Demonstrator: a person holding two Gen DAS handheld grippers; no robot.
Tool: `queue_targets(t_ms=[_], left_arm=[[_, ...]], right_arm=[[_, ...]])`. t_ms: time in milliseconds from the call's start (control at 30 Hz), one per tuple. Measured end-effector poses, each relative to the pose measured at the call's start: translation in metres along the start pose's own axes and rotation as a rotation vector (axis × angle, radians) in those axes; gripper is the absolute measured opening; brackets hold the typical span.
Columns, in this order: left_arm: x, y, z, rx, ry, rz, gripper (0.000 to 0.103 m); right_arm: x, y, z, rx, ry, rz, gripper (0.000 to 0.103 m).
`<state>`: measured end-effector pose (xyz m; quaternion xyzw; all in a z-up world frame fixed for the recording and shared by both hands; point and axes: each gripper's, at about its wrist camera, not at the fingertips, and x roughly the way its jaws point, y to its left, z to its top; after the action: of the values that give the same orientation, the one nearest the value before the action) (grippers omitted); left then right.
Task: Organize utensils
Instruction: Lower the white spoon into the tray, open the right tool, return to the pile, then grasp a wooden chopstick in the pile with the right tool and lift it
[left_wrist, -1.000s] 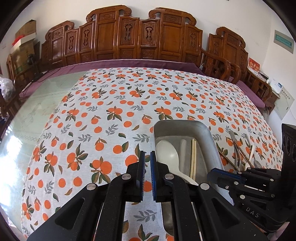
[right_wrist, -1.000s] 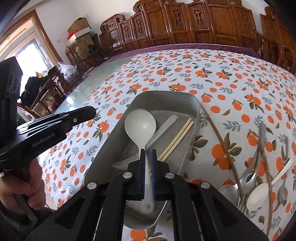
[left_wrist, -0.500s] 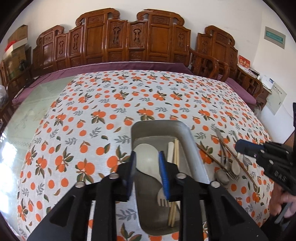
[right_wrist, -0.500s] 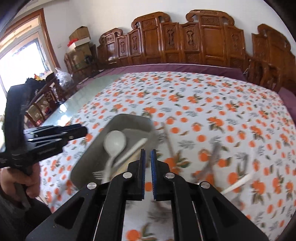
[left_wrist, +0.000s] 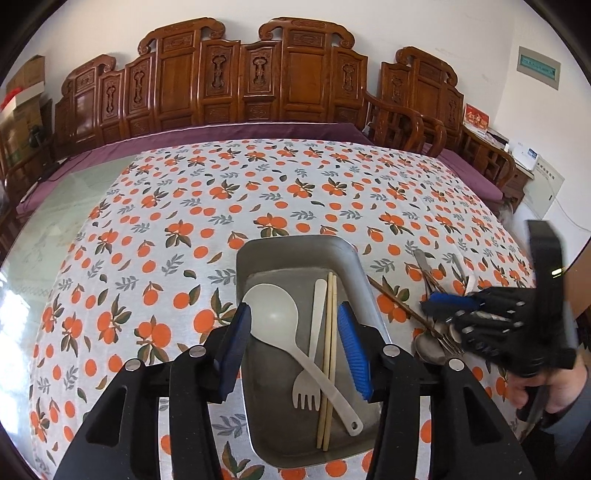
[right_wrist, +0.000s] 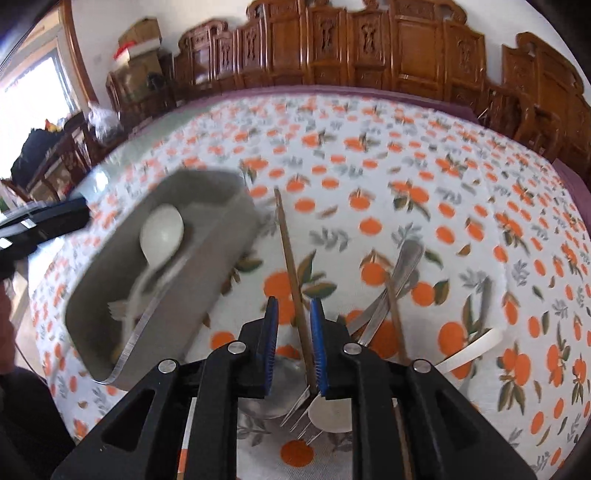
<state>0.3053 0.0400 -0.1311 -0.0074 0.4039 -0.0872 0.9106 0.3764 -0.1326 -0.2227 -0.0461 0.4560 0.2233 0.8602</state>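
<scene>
A metal tray (left_wrist: 295, 242) lies on the orange-print cloth. It holds a white serving spoon (left_wrist: 273, 317), a white fork (left_wrist: 306, 391) and a pair of pale chopsticks (left_wrist: 330, 332). My left gripper (left_wrist: 293, 310) hovers over the tray, its jaws opening with nothing gripped. To the tray's right lies a loose pile of utensils (right_wrist: 402, 258). My right gripper (right_wrist: 294, 302) is low over that pile, jaws opening. A brown chopstick (right_wrist: 286, 240) runs between the pads without being pressed. In the left wrist view the right gripper (left_wrist: 450, 306) appears blurred at the right.
The pile has metal spoons, a metal fork (right_wrist: 299, 410), a white spoon (right_wrist: 328, 410) and a second brown chopstick (right_wrist: 395, 317). The tray wall (right_wrist: 192, 295) stands just left of my right gripper. Carved wooden chairs (left_wrist: 258, 81) line the table's far side.
The left jaws have gone from shut to wide apart over the tray. The right gripper swung from above the tray to the loose pile, dropped lower, and its jaws have parted.
</scene>
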Motion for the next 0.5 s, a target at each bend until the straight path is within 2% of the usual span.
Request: queue_targets(t_ms=[200,367,500], left_arm=[[0.001,-0.009,-0.002,0.024,0.008,-0.007,0.046],[0.003,-0.013,-0.002,0.032,0.009,-0.014,0.046],[0.003,-0.017,-0.003,0.037,0.011,-0.021,0.046]], right_arm=[[0.022,-0.002,-0.001,-0.019,0.065,-0.027,0.019],[0.026,0.006,-0.002,-0.091,0.076,-0.064,0.007],[0.024,0.001,-0.003,-0.068,0.075,-0.042,0.006]])
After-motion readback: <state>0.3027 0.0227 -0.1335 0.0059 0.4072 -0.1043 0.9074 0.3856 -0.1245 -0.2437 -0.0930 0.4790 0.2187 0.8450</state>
